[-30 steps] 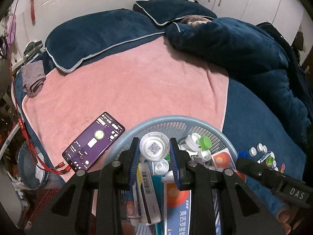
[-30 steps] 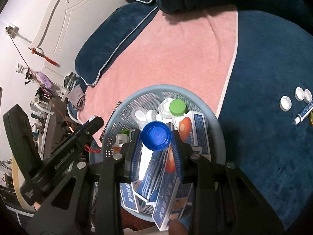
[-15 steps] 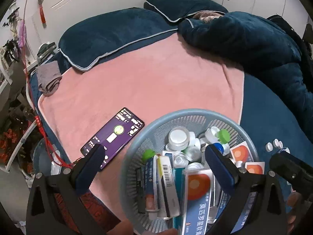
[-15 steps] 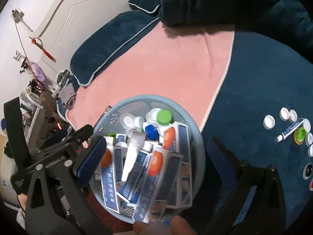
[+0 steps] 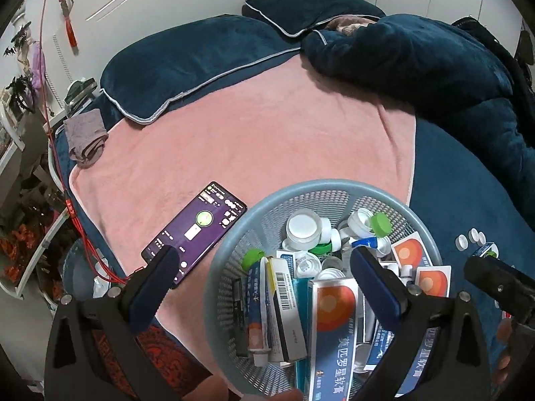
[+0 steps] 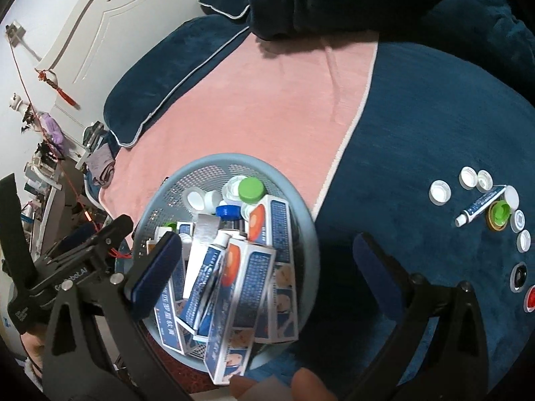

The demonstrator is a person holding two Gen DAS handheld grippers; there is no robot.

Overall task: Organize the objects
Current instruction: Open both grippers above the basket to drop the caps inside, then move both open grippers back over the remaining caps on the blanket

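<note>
I am over a bed (image 5: 468,200) in dark blue plush, with a pink blanket (image 5: 267,140) spread across its middle, two blue pillows (image 5: 187,63) along the head edge under a white panelled headboard (image 6: 110,26), and a rumpled blue quilt (image 5: 434,67) heaped toward the far right corner. A grey cloth (image 5: 85,138) lies at the bed's left edge.

At the near edge stands a round grey-blue mesh basket (image 5: 234,267), half on the pink blanket — it holds blue-and-orange ointment boxes (image 6: 260,267), tubes, white jars (image 5: 302,227), a green cap (image 6: 250,189) and a blue cap (image 6: 228,212). A phone (image 5: 197,230) with a lit purple screen lies on the blanket just left of the basket.

On the blue cover right of the basket, well apart from it, are loose white caps (image 6: 439,192), a small tube (image 6: 479,206) and a green lid (image 6: 499,212).

My left tongs (image 5: 264,280) and right tongs (image 6: 264,260) both gape wide over the basket — having just sprung open — gripping nothing.
</note>
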